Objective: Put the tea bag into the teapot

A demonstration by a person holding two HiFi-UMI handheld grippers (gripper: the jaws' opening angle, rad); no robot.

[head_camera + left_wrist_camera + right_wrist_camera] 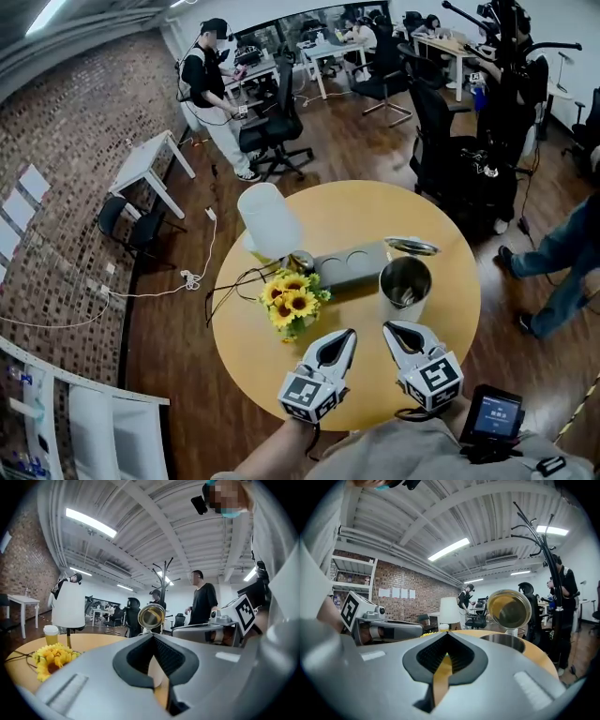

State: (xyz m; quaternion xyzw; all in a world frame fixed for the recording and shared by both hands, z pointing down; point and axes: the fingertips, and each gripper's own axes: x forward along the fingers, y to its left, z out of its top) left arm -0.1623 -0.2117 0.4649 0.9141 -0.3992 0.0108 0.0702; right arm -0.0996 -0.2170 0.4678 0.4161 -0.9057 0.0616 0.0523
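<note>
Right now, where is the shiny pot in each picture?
Head view: the pot stands right of the middle, its lid open behind it.
Left gripper view: only the round lid shows, in the middle.
Right gripper view: pot right of the middle, lid above it.
Landmark: the white lamp, always left of the pot.

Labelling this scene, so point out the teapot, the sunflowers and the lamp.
teapot (407, 315), head view, near outer wall
sunflowers (298, 303), head view, a yellow bloom
lamp (269, 220), head view, white shade
</note>
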